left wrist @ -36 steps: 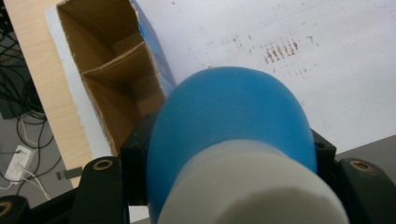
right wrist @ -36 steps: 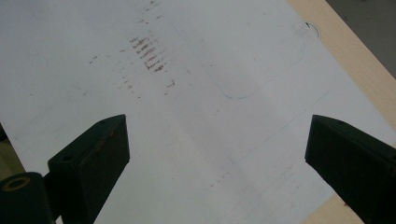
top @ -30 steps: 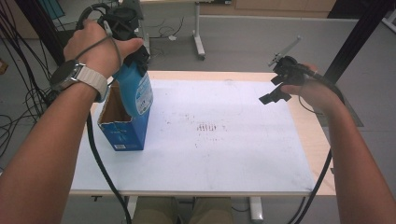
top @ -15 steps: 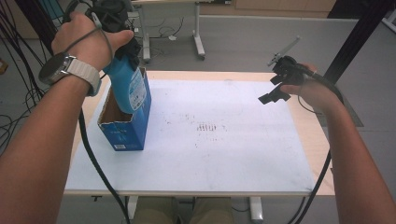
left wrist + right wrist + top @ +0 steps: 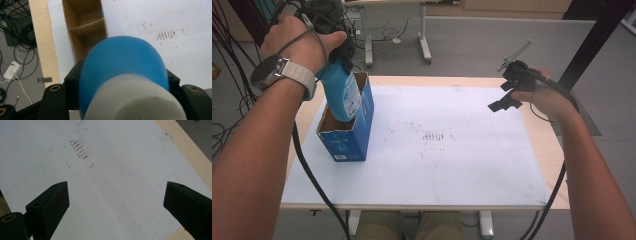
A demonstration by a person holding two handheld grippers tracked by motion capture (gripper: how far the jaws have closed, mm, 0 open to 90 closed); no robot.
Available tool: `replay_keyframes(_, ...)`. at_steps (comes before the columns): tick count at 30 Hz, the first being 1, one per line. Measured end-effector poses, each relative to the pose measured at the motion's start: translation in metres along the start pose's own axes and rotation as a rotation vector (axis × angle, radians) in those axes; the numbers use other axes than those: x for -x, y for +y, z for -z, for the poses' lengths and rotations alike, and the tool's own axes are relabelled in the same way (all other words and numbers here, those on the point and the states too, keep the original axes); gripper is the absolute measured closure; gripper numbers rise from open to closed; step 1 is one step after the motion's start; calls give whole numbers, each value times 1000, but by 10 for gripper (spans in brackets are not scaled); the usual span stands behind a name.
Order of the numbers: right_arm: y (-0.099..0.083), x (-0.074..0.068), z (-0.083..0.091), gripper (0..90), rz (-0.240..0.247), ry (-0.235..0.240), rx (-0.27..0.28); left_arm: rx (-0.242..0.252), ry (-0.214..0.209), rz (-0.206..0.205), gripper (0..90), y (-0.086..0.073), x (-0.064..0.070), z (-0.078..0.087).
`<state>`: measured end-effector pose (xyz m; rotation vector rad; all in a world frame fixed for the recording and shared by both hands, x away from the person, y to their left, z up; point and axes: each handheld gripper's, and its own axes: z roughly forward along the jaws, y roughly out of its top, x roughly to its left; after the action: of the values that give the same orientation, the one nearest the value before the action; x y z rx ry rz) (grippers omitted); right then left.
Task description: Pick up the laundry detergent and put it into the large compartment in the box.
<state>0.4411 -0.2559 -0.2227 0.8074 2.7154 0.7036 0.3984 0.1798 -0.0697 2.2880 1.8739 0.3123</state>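
While the left claw grips the blue bottle, half inside the blue carton at the bench's left, lift straight; right claw hangs open.

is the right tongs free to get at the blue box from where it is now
Probably yes: the right tongs hang open and empty over bare white table, nothing between them and the blue box, though the left tongs' bottle occupies its opening.

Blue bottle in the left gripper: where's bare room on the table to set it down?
The white sheet is bare from the open blue box rightward to beneath the right gripper, smudges only. It is crowded at the left, where the left gripper holds the blue bottle over the box.
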Motion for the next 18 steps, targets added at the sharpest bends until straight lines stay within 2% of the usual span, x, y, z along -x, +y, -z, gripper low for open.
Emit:
replay_keyframes(9, -2, 6, 2, 64, -1, -3, 12, -18, -1, 50, 384, 4, -15, -4)
replay_keyframes(15, -4, 8, 2, 64, -5, -6, 16, -8, 30, 70, 384, 5, -18, -9)
replay_keyframes(18, -4, 8, 1, 64, -6, -4, 14, -4, 28, 88, 383, 6, -21, -8)
